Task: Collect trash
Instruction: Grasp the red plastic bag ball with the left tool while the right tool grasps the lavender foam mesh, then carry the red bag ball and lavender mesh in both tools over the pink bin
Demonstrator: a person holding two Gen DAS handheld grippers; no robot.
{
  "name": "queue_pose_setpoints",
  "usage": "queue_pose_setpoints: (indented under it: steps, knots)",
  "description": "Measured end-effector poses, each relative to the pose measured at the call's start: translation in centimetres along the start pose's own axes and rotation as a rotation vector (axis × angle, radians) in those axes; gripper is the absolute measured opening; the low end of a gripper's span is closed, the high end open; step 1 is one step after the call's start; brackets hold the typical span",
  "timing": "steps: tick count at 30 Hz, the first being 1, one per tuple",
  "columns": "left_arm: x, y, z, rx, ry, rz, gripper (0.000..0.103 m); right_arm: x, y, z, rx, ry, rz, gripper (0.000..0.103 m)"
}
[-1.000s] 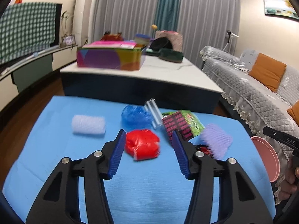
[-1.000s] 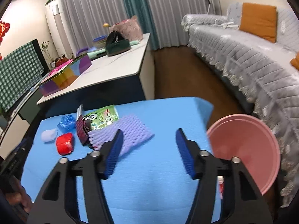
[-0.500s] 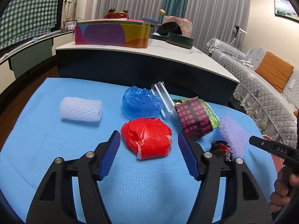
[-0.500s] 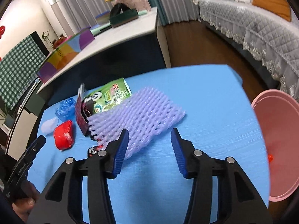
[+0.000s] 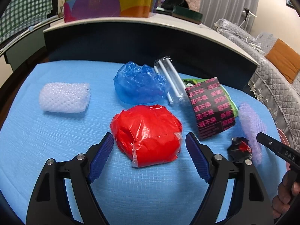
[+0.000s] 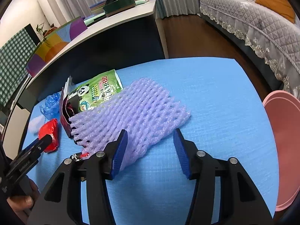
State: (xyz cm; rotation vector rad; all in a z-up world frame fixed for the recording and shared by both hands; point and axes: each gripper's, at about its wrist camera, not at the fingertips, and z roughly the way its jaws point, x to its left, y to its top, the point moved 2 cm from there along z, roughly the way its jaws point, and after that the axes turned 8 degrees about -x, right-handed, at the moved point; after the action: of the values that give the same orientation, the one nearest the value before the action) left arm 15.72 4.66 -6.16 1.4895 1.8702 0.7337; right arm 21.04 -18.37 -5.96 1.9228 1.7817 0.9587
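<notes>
My left gripper [image 5: 149, 142] is open, its blue pads on either side of a crumpled red plastic bag [image 5: 148, 133] on the blue mat. My right gripper [image 6: 150, 136] is open, its left pad touching a purple foam net [image 6: 131, 112], which also shows in the left wrist view [image 5: 251, 123]. Other trash lies on the mat: a white foam net [image 5: 64, 97], a blue plastic bag [image 5: 138, 84], a clear pack of straws [image 5: 170, 78], a black and pink wrapper [image 5: 211, 106], a green panda packet [image 6: 97, 91] and a small dark wrapper [image 5: 239, 148].
A pink basin [image 6: 283, 140] stands off the mat's right edge. A dark low table [image 5: 131, 37] with a colourful box [image 5: 108, 5] stands behind the mat. A grey sofa [image 6: 253, 24] is at the right. The mat [image 6: 215, 93] ends close behind the trash.
Both grippers have moved forward and down: the left one now straddles the red bag, and the right one has closed in on the purple foam net.
</notes>
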Motion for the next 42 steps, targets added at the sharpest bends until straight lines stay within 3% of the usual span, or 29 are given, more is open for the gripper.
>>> queue_pose_setpoints:
  steps: [7, 26, 42]
  knots:
    - [-0.2, -0.4, 0.6, 0.039, 0.024, 0.011, 0.074, 0.2, 0.2, -0.3, -0.009, 0.028, -0.033, 0.01]
    - [-2.3, 0.1, -2.8, -0.052, 0.022, 0.075, 0.071, 0.9, 1.6, -7.5, -0.192, 0.058, -0.115, 0.007]
    - [-5.4, 0.4, -8.2, -0.163, -0.044, 0.131, 0.071, -1.3, 1.2, -14.6, -0.309, 0.035, -0.144, 0.007]
